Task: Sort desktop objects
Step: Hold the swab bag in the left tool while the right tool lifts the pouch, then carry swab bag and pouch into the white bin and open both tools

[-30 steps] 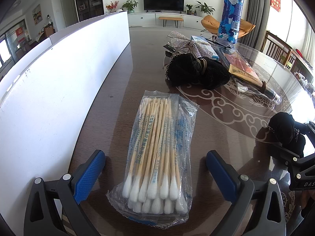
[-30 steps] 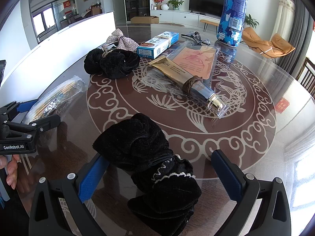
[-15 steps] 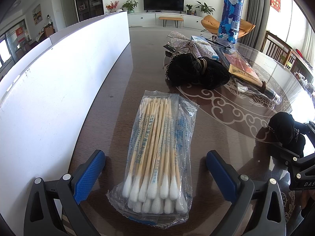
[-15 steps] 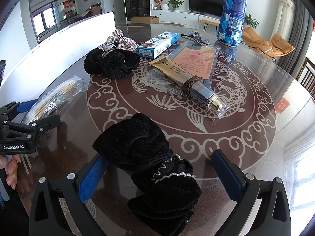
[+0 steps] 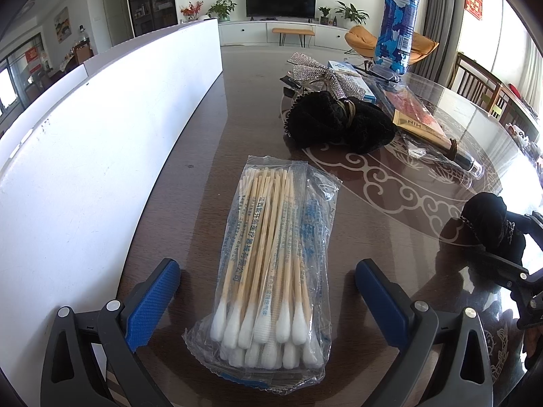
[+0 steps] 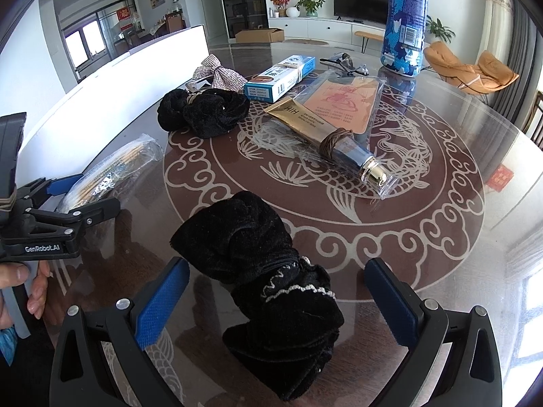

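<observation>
Beside the cotton swab pack [image 5: 275,254] we see a white board [image 5: 101,142]; beyond it, a black scrunchie [image 5: 339,122]. Our left gripper [image 5: 268,291] straddles the clear pack, released. Our right gripper [image 6: 276,302] gapes around another black velvet scrunchie [image 6: 264,281].

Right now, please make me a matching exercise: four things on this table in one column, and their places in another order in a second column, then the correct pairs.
Things:
1. cotton swab pack
2. black velvet scrunchie
3. blue camouflage bottle
4. silver rhinestone bow

Places:
A. standing upright at the far side
B. between the open left gripper fingers
C. beside the blue box
D. between the open right gripper fingers

Pairs: 1-B, 2-D, 3-A, 4-C
</observation>
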A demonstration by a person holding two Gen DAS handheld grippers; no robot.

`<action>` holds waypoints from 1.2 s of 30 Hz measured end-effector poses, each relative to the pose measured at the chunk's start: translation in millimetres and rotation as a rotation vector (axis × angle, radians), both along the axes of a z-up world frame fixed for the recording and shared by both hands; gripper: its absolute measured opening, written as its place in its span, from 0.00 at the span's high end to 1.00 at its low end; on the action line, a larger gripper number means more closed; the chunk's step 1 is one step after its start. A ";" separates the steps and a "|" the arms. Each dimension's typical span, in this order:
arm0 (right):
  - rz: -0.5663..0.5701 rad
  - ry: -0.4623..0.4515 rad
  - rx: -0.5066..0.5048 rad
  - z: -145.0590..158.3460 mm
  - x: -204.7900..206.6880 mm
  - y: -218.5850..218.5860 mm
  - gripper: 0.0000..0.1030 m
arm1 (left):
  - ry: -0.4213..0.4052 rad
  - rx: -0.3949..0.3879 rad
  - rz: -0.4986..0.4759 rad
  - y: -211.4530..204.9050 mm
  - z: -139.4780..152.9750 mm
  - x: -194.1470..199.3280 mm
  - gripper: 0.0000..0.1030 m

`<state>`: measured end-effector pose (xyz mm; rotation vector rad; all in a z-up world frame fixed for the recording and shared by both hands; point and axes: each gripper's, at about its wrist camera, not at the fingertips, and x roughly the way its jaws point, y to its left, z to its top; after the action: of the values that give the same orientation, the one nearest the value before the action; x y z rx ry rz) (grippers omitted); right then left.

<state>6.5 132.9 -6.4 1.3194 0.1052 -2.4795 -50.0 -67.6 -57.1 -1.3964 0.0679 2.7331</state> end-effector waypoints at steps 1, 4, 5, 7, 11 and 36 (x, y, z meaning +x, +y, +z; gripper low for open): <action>0.006 -0.012 0.002 0.3 0.8 2.4 0.00 | 0.000 0.000 0.000 0.2 -0.2 0.1 0.00; 0.024 -0.041 0.012 2.3 3.9 9.0 0.00 | 0.000 0.000 0.000 0.4 -0.3 0.1 0.00; 0.039 -0.051 0.017 3.1 4.8 9.1 0.00 | 0.000 0.000 0.000 0.2 -0.2 0.0 0.00; 0.073 -0.069 0.042 4.3 5.9 6.7 0.00 | 0.000 0.000 0.000 0.2 -0.3 0.0 0.00; 0.131 -0.099 0.078 8.1 2.5 2.8 0.00 | -0.008 -0.003 -0.007 0.1 -0.3 0.2 0.00; 0.192 -0.168 0.126 74.6 -2.0 -32.9 0.59 | 0.048 0.165 -0.135 -21.4 91.2 42.6 0.69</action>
<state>4.5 100.0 68.2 1.4872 0.3365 -2.2251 -7.5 -88.9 34.1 -1.2359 -0.0578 2.5964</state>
